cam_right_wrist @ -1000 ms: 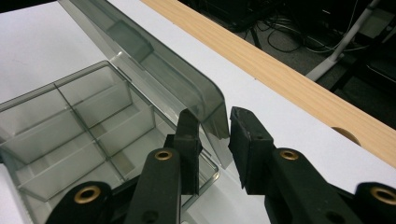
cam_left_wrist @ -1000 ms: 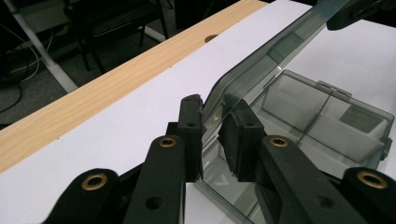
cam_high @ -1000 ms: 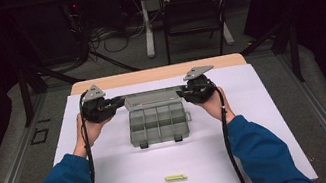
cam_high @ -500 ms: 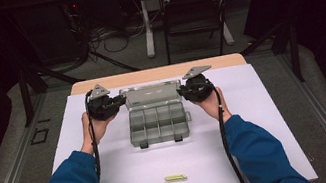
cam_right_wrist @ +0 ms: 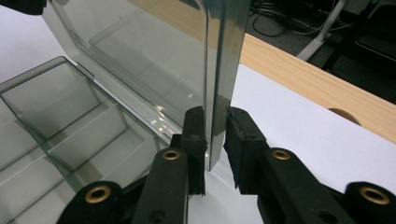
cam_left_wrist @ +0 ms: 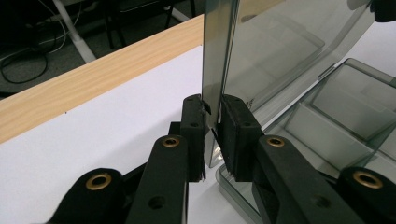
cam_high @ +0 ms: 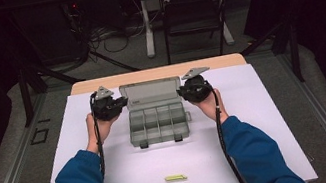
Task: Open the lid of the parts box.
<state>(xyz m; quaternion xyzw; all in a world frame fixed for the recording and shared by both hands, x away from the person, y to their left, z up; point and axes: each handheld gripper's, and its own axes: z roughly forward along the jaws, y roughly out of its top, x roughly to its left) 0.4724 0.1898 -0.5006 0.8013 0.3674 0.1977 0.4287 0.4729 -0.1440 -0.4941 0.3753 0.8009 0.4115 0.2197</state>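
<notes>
High view: yellow-green marker (cam_high: 175, 177) lies near organizer box (cam_high: 158, 123).

You are working in what is looking like a lab or recording studio: black curtains are hanging around a wooden table (cam_high: 157, 72) that is wearing a white cover sheet (cam_high: 267, 119). Beyond it, loose cables (cam_high: 105, 33) are trailing over a grey floor beside a chair (cam_high: 195, 14) and metal stand legs (cam_high: 32, 79).
</notes>
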